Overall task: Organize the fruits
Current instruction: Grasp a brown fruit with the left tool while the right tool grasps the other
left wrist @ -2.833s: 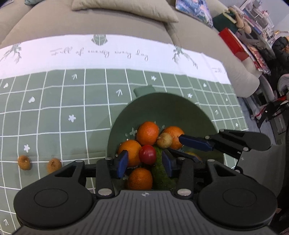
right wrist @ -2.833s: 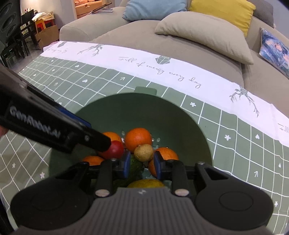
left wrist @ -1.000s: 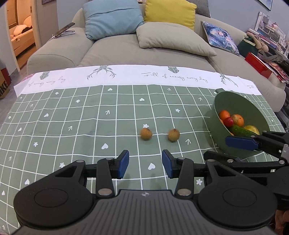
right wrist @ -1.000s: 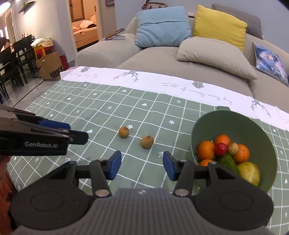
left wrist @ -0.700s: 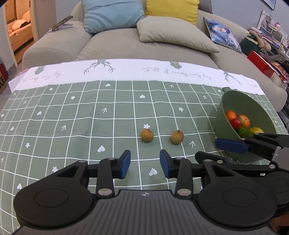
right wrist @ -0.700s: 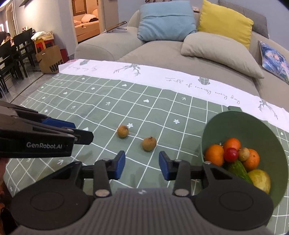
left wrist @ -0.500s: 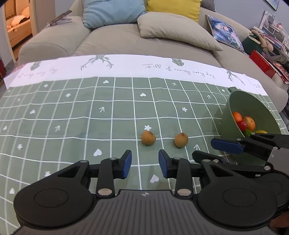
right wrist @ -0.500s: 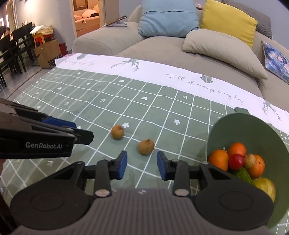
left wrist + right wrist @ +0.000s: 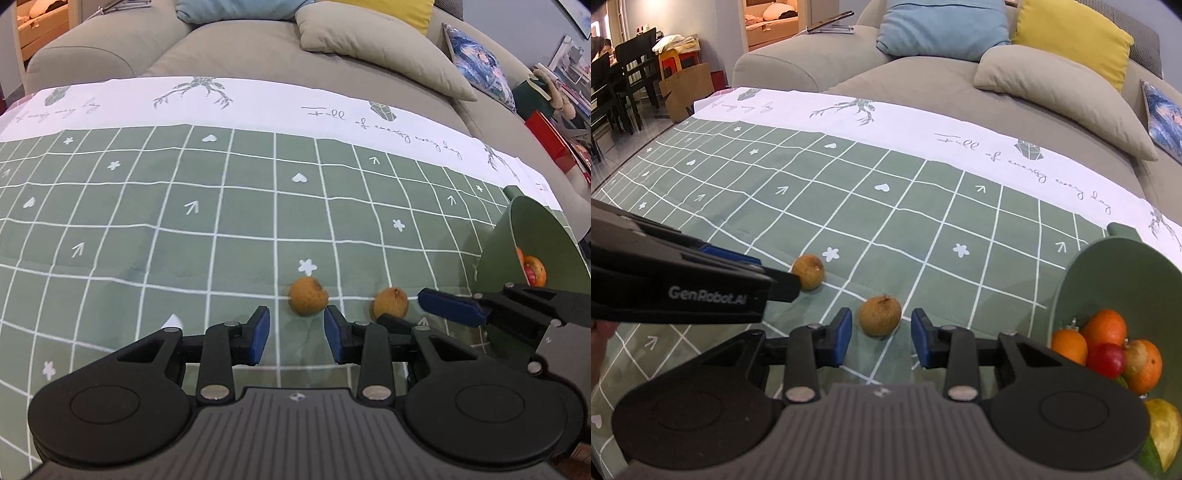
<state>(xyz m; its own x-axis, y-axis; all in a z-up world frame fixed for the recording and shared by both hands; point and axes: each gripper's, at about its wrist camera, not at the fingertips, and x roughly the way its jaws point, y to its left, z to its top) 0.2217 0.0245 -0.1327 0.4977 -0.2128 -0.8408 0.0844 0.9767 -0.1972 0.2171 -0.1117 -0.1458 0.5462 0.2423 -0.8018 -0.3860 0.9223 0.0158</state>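
Note:
Two small brown round fruits lie on the green checked tablecloth. The left fruit [image 9: 307, 301] [image 9: 809, 271] sits just ahead of my open left gripper [image 9: 296, 335], in line with the gap between its blue pads. The right fruit [image 9: 390, 303] [image 9: 880, 315] sits just ahead of my open right gripper [image 9: 881, 338], nearly between its pads. Both grippers are empty. The green bowl [image 9: 1108, 273] [image 9: 524, 236] stands at the right, holding oranges [image 9: 1104, 328], a red fruit [image 9: 1110, 360], a small brown fruit, a yellow-green fruit and something dark green.
A beige sofa [image 9: 923, 70] with blue, yellow and beige cushions runs along the table's far side. The cloth has a white lettered border [image 9: 258, 107] at the far edge. Dark chairs [image 9: 613, 74] and a paper bag stand at far left.
Both grippers left the bowl, pulled back left, then moved forward and down toward the two brown fruits. Their jaws have narrowed slightly but stay open.

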